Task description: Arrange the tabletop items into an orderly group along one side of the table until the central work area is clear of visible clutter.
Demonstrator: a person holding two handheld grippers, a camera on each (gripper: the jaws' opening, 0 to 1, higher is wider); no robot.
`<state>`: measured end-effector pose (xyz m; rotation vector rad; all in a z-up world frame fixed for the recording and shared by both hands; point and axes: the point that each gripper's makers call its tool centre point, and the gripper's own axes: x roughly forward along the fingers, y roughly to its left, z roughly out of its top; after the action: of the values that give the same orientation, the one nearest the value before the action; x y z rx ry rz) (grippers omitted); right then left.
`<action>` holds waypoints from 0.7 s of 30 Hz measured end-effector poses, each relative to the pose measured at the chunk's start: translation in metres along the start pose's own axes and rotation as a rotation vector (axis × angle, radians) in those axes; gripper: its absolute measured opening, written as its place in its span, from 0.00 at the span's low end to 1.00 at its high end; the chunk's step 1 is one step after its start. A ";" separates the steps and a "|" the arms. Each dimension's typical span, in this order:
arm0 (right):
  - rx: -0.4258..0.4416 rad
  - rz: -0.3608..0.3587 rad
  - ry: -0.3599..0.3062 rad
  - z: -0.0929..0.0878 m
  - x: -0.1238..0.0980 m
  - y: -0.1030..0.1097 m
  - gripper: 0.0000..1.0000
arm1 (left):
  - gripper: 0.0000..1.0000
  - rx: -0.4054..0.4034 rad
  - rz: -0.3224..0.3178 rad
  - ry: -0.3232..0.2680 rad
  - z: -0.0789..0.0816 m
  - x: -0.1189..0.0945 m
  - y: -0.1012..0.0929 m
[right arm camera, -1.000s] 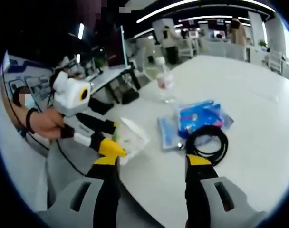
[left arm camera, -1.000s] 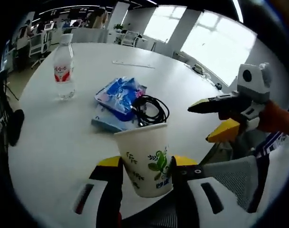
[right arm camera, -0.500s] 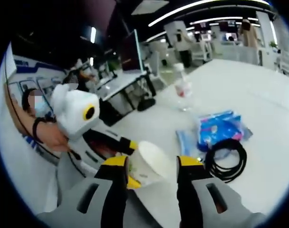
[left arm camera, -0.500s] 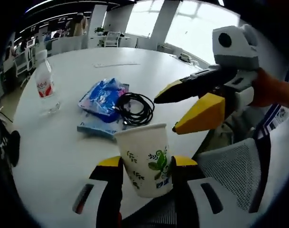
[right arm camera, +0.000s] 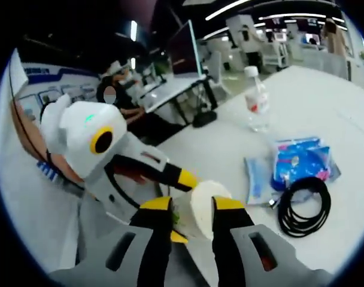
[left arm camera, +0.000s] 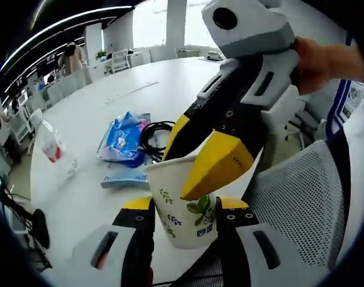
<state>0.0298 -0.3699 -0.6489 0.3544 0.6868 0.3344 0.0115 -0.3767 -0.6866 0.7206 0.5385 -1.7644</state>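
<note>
A white paper cup with a green leaf print stands upright between my left gripper's jaws, which are shut on its sides. My right gripper comes in from the upper right. One of its jaws lies over the cup's front rim and the other reaches in behind it. In the right gripper view the cup sits between my right gripper's narrowed jaws. On the white table lie blue packets, a black cable coil and a water bottle.
A grey mesh chair stands by the table's near edge. A hand holds the right gripper. In the right gripper view the bottle, packets and cable lie to the right. Desks and seated people fill the background.
My right gripper has come up to the cup and its jaws have narrowed onto the rim. The left gripper still holds the cup, and both views have swung.
</note>
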 end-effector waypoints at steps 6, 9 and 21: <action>-0.042 0.047 0.072 -0.011 0.005 0.009 0.06 | 0.39 0.086 0.000 0.010 0.003 0.003 -0.008; -0.020 0.069 0.071 -0.013 0.006 0.014 0.03 | 0.39 0.085 -0.009 0.009 0.003 0.003 -0.010; 0.024 0.036 0.020 -0.014 0.006 0.012 0.01 | 0.38 0.001 0.001 0.002 -0.003 0.003 -0.006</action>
<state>0.0222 -0.3540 -0.6570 0.3867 0.7046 0.3643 0.0063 -0.3747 -0.6911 0.7235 0.5385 -1.7632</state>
